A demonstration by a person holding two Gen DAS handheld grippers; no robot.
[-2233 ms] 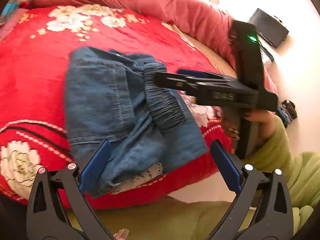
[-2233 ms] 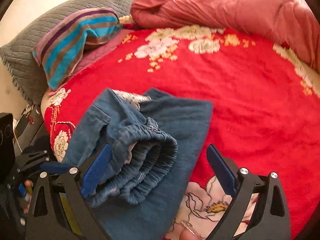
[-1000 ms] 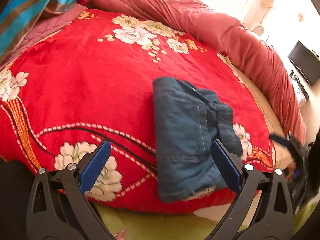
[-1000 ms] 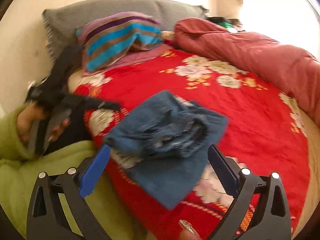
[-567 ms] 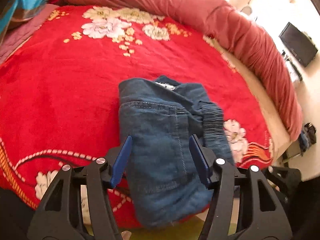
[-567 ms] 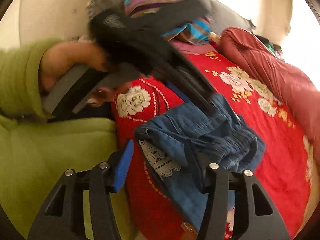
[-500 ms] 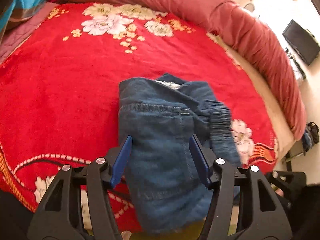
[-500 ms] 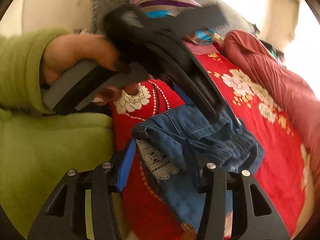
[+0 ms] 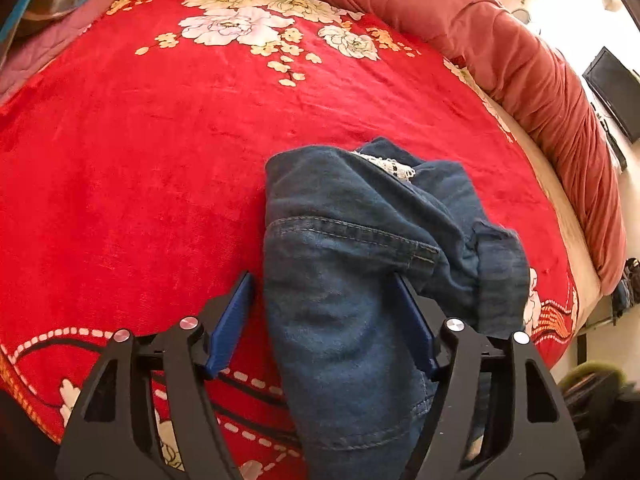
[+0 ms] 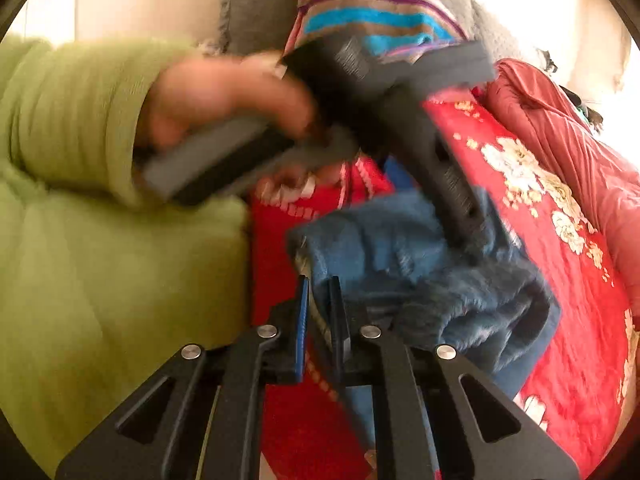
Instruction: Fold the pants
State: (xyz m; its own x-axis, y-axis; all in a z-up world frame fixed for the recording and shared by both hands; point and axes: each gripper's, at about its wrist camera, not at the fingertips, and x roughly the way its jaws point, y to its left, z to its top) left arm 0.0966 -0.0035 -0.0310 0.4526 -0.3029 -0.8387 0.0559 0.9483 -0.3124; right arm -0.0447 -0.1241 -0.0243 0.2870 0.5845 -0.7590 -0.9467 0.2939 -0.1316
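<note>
The folded blue denim pants [image 9: 360, 264] lie at the near edge of the red floral bed. My left gripper [image 9: 324, 292] is partly closed around the near end of the bundle, its blue pads [image 9: 230, 320] pressing the denim on both sides. In the right wrist view my right gripper [image 10: 318, 292] is nearly shut, pinching the edge of the pants [image 10: 420, 264] between its pads. The left gripper's black body [image 10: 400, 120] and the hand holding it show blurred above the pants.
A red floral blanket [image 9: 140, 160] covers the bed. A rolled pink-red quilt [image 9: 520, 48] runs along the far and right side. A striped pillow [image 10: 372, 20] and grey pillow [image 10: 256, 4] lie at the head. My green sleeve [image 10: 80, 120] is at left. A dark screen [image 9: 612, 88] hangs on the wall.
Both grippers have moved in from open and closed on the near end of the pants. The right gripper's jaws narrowed from wide to nearly shut on the denim edge.
</note>
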